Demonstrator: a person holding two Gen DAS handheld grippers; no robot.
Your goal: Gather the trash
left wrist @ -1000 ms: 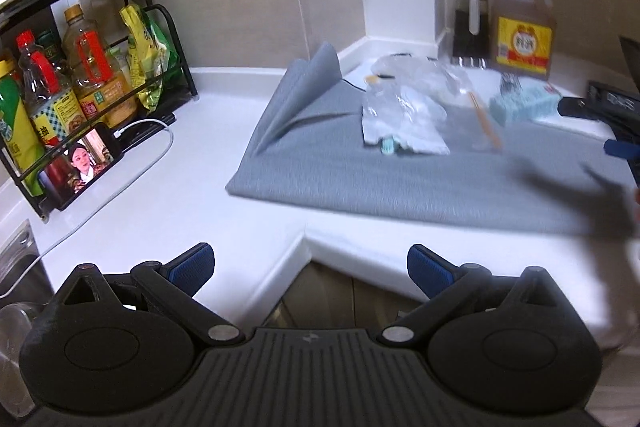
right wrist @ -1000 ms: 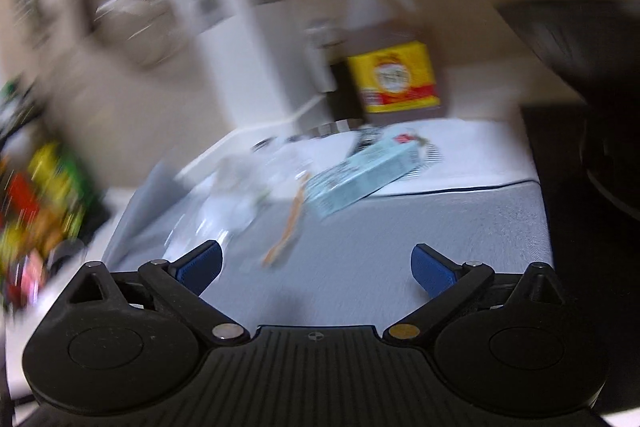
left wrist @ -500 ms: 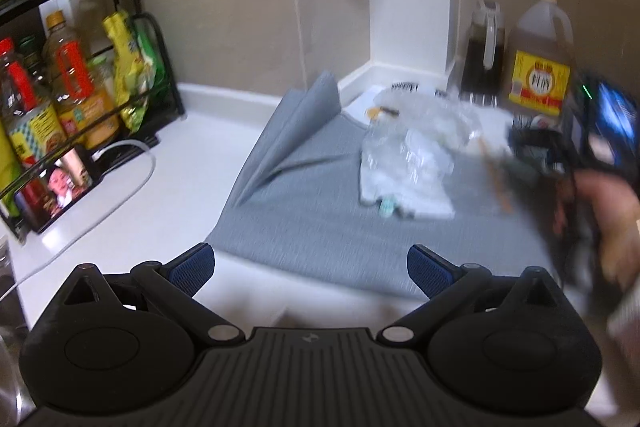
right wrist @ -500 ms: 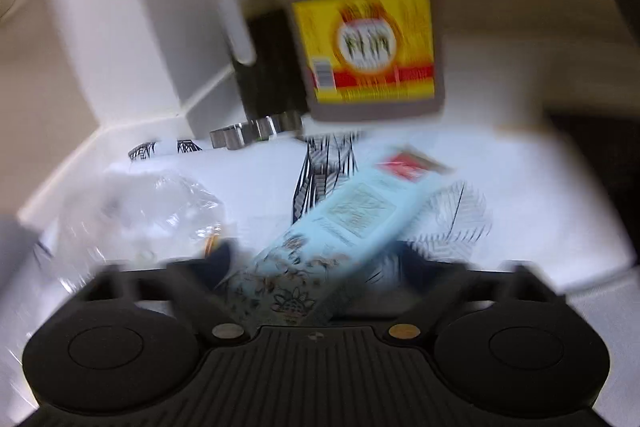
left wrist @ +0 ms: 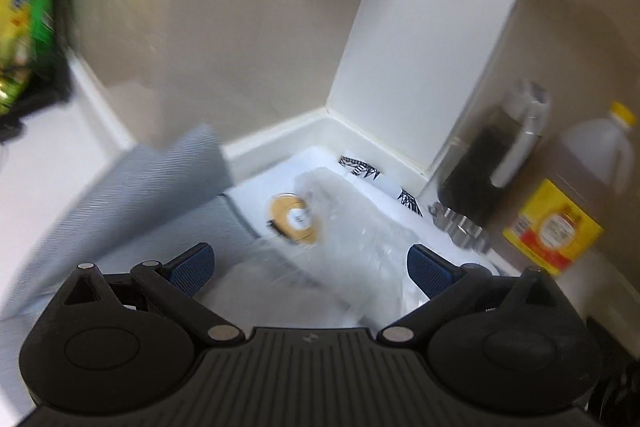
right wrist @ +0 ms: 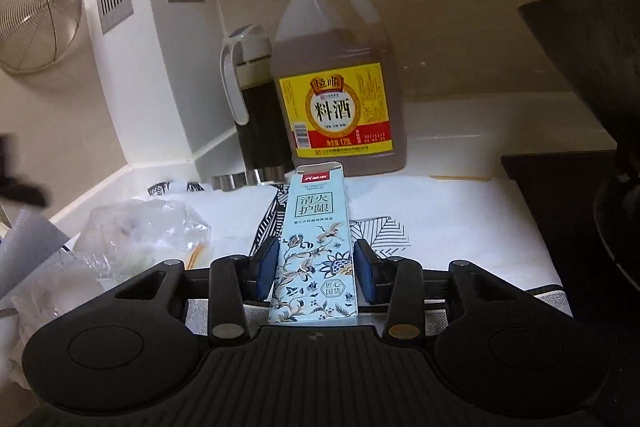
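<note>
Gripping the box (right wrist: 314, 259), the right gripper (right wrist: 315, 269) has its pads on both long sides, its long axis running to 12 o'clock over the mat (right wrist: 460, 227); the left gripper (left wrist: 310, 269) gapes, clear wrap (left wrist: 360, 247) lying between its fingers toward 12 o'clock, nearer this hand.

The box (right wrist: 314, 251) is lying between the right gripper's (right wrist: 316, 265) fingers, over the desk (right wrist: 460, 223). The jug (right wrist: 338, 87) is standing behind it, the plastic bag (right wrist: 140, 231) lying to its left.
</note>
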